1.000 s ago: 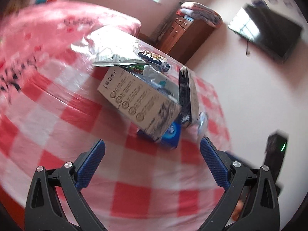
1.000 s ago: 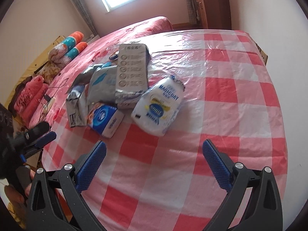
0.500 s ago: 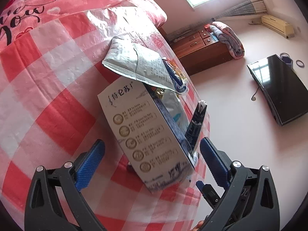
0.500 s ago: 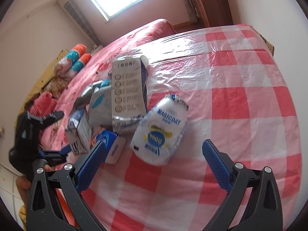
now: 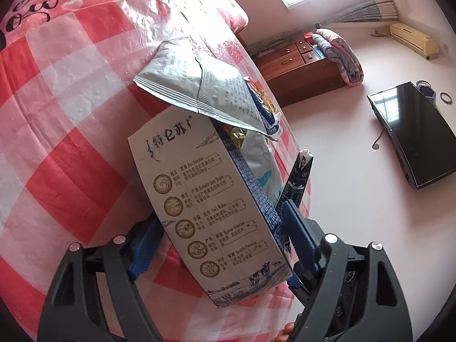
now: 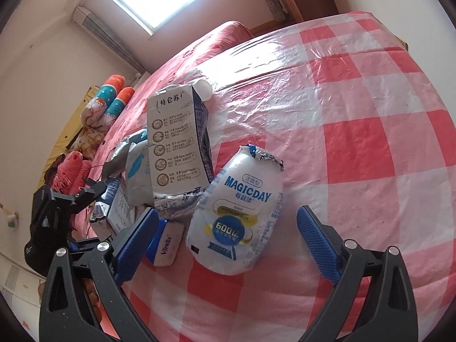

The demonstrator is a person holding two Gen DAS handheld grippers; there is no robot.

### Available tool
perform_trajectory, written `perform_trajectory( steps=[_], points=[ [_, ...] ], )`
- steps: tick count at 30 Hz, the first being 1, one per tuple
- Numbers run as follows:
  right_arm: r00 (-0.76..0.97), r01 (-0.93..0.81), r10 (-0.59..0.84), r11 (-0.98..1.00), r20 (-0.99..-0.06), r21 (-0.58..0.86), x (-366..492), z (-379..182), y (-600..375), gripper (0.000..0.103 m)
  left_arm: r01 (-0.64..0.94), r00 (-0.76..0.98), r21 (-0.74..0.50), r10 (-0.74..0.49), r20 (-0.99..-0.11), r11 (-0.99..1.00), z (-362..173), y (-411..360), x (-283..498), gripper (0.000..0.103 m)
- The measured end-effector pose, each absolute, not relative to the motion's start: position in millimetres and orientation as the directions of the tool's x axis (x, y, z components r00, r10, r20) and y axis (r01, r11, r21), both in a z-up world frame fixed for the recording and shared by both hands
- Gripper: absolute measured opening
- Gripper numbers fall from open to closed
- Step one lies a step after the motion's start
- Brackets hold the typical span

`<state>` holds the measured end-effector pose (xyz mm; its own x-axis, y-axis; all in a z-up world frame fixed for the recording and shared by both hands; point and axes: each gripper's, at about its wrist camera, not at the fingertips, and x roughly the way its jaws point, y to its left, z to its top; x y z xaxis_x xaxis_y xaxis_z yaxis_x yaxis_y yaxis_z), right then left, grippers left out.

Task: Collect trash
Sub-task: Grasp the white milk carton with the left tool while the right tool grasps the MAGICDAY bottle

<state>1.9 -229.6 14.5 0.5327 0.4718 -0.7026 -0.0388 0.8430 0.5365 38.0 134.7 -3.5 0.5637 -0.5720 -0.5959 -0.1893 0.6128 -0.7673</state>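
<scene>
A large white milk carton [image 5: 211, 213] lies on the red-checked sheet [image 5: 57, 171], its printed side up. It sits between the jaws of my left gripper [image 5: 219, 216], which are closing; I see no pad pressing on it. A silver foil bag [image 5: 199, 85] rests on its far end, and a small dark-blue carton [image 5: 296, 182] stands behind the right finger. In the right wrist view a white Magicday pouch [image 6: 239, 213] lies between the jaws of my right gripper [image 6: 228, 212], which are closing and clear of it.
A Vinda tissue pack [image 6: 168, 242] and a silver-blue bag [image 6: 136, 165] lie beside the big carton [image 6: 176, 148]. Rolled blankets [image 6: 114, 97] are at the bed's far left. A wooden dresser [image 5: 299, 68] and a wall television [image 5: 413, 134] stand beyond the bed.
My left gripper has come in low around the big carton, rolling, and its jaws have narrowed. My right gripper has moved closer to the white pouch, which now sits between its jaws.
</scene>
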Motion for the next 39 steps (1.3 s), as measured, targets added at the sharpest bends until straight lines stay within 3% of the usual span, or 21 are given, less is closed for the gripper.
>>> perform_trajectory(
  steps=[2,22,30,32,39],
  points=[
    [0.538,-0.046,0.448,0.861,-0.714,0.506,2,14,-226,0.083,-0.187,0.570,-0.759,-0.561,-0.601,0.623,-3,135,33,0.079],
    [0.567,-0.140,0.331,0.941,-0.754,0.308,-24,14,-201,0.070,-0.120,0.565,-0.739,-0.566,-0.600,0.663,-1,138,-4,0.072],
    [0.549,-0.169,0.310,0.951,-0.776,0.260,-50,14,-196,0.071,-0.081,0.561,-0.730,-0.574,-0.596,0.678,2,139,-25,0.071],
    [0.545,-0.160,0.328,0.944,-0.772,0.289,-49,14,-198,0.082,-0.068,0.562,-0.722,-0.571,-0.598,0.689,5,135,-30,0.071],
    [0.567,-0.147,0.274,0.962,-0.777,0.231,-42,13,-187,0.083,-0.026,0.560,-0.694,-0.564,-0.607,0.720,10,130,-51,0.068]
  ],
)
